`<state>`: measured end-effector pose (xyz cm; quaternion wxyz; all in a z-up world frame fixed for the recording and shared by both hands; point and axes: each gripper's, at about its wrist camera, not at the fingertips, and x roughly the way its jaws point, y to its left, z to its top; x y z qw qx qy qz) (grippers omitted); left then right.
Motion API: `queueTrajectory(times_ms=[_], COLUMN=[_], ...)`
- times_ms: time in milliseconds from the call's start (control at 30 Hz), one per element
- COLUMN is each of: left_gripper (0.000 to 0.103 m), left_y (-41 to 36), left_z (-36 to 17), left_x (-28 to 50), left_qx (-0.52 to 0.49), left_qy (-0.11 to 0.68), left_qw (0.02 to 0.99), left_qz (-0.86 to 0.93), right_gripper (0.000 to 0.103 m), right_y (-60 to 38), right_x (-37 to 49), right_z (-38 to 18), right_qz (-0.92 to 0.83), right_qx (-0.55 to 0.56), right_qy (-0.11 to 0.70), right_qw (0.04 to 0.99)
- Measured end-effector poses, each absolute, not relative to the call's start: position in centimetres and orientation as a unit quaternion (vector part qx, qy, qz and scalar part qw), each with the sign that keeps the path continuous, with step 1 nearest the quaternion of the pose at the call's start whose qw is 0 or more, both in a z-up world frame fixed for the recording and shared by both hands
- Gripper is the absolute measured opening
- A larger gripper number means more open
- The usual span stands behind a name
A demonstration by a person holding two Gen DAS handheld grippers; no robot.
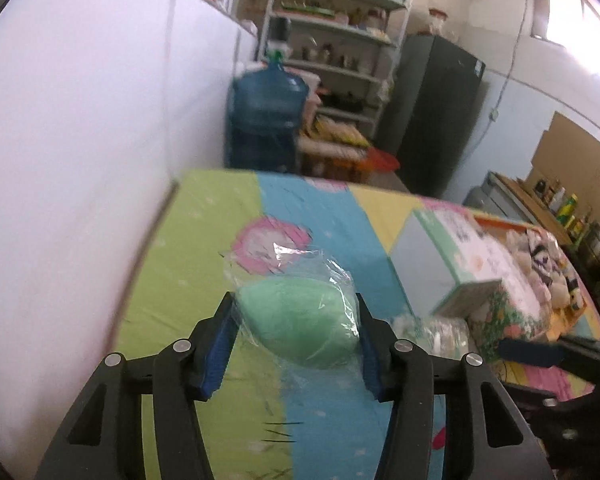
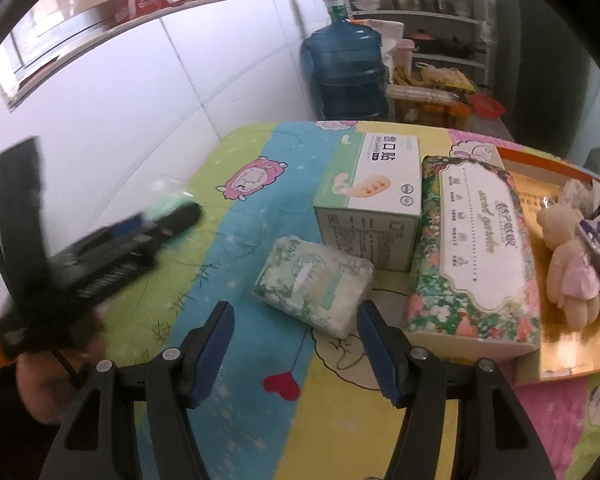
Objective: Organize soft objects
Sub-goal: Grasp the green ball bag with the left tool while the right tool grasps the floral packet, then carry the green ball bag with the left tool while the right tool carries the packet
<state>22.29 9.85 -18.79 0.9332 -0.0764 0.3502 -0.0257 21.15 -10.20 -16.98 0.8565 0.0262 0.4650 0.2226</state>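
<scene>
Left gripper [image 1: 296,340]: its blue pads are pressing in on both sides of a green sponge in clear plastic wrap [image 1: 300,320], carrying it above the cartoon-print table cover [image 1: 188,248] near the white wall; the grip sits across the sponge's middle, probably so the slippery wrap is not sliding out.

Right gripper [image 2: 296,344]: it is hanging wide apart and holding nothing, aimed at the floral soft tissue pack [image 2: 314,286] lying just beyond its tips, likely the next pick.

Boxes: the white-and-green carton [image 2: 370,208] and the floral tissue box [image 2: 476,248] are sitting side by side, touching, behind the pack.

Orange tray [image 2: 512,152]: it is holding a plush bear in a pink dress [image 2: 568,268] and other soft toys, partly cut off at the edge; judging by this, it is serving as the collection spot.

Sponge's destination: I cannot tell yet.
</scene>
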Motion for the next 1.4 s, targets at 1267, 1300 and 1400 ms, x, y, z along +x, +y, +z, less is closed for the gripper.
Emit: queueTrajectory(times_ms=[1267,1300,1400], left_gripper=[0.055,0.055,0.055], left_y=[14.3,14.3,14.4], left_z=[-18.6,-18.6,-18.4], left_x=[20.9,20.9,20.5], left_qx=[-0.108,-0.107,-0.104], left_qy=[0.346,0.346,0.344], left_qw=[0.932,0.932,0.933], left_qz=[-0.02,-0.021,-0.023], right_gripper=[0.078,0.078,0.078], right_y=[-6.5,-6.6,-6.7], right_x=[23.3,23.1,22.6], right_z=[-21.1,-21.1,-20.8], right_qz=[0.125,0.126,0.133], right_qx=[0.003,0.004,0.009], right_qy=[0.501,0.502,0.504], right_qw=[0.856,0.856,0.854])
